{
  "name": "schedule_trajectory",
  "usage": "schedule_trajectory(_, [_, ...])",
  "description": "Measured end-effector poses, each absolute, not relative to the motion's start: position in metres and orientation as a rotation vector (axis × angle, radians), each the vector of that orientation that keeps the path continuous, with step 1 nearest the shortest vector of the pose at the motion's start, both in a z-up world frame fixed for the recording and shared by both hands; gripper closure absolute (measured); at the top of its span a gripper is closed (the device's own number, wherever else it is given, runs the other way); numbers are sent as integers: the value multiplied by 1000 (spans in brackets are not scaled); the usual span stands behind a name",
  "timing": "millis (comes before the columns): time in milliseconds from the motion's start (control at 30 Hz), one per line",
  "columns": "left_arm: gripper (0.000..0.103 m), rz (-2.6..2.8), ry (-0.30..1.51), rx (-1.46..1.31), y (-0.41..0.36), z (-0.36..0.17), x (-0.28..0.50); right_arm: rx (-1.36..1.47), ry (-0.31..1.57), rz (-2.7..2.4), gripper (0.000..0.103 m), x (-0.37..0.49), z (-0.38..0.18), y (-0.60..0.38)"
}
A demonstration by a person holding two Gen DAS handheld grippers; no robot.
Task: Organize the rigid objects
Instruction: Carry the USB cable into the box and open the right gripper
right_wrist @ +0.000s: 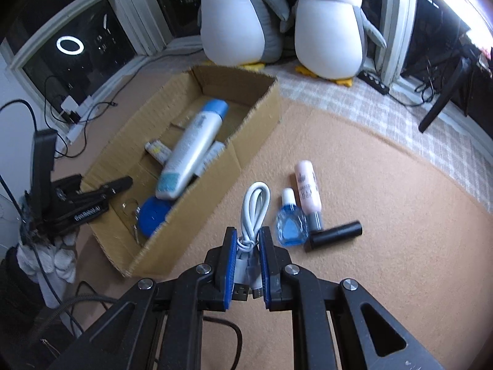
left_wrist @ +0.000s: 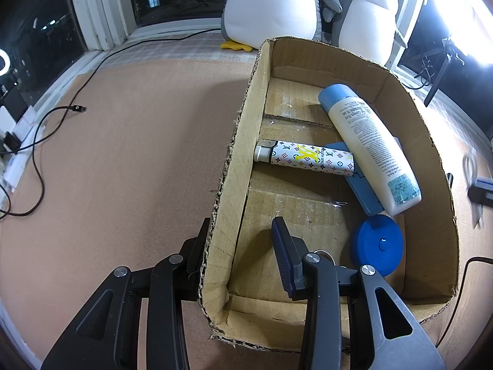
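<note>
I see the cardboard box point(right_wrist: 197, 166) at left holding the lotion bottle point(right_wrist: 191, 151); right of it lie the coiled cable point(right_wrist: 254, 206) and the small bottles point(right_wrist: 300, 203).

The cardboard box point(left_wrist: 428, 141) is plain brown. Inside it lie a cream-white bottle point(left_wrist: 372, 151) with a pale blue cap and a teal patch on its label, a white tube point(left_wrist: 308, 158) patterned with small multicoloured monogram marks and a yellow logo, a flat blue case point(left_wrist: 363, 191), and a round blue disc point(left_wrist: 377, 245). Outside on the tan mat point(right_wrist: 385, 185) are a white cable point(right_wrist: 254, 212), a clear bottle of blue liquid point(right_wrist: 289, 225) with a white cap, a pale pink bottle point(right_wrist: 308, 188) with what looks like a grey cap, and a black cylinder point(right_wrist: 336, 234). The tongs point(right_wrist: 248, 262) are black with blue pads. Two plush penguins point(right_wrist: 326, 27) are white and grey with yellow feet.
</note>
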State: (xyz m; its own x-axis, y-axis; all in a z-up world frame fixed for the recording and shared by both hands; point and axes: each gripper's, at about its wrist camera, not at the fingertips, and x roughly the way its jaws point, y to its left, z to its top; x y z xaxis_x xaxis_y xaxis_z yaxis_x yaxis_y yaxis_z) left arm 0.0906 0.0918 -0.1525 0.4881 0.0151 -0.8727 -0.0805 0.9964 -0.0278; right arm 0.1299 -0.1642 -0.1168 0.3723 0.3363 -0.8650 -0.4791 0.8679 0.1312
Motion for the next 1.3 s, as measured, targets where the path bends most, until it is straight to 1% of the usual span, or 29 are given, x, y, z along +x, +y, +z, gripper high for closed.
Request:
schedule_trajectory(300, [65,54,1058,-75,91,-153,91,-114,984,549,90,157,-90,-133])
schedule_trajectory(833, [65,45,1057,-89,94,-153,90,-91,984,528,90,211,-109,-90])
schedule_trajectory(1100, [65,46,1057,-88,95,-153,90,-108,992,512,89,219,-118,-86])
schedule_trajectory(1133, [65,47,1057,-87,94,-153,90,-105,989,512,84,219,-117,-87])
schedule_trajectory(1167, [65,47,1057,-87,94,-153,91,-100,990,511,71,219,-117,-87])
schedule_trajectory(1200, [65,47,1057,-86,94,-154,91,-94,986,511,63,219,-116,-88])
schedule_trajectory(1233, [65,47,1057,-85,94,-154,92,-90,978,509,47,219,-115,-90])
schedule_trajectory(1267, [65,47,1057,-85,94,-154,92,-86,964,509,42,218,-112,-92])
schedule_trajectory(1300, [65,48,1057,-85,94,-154,92,-82,955,513,39,217,-111,-93])
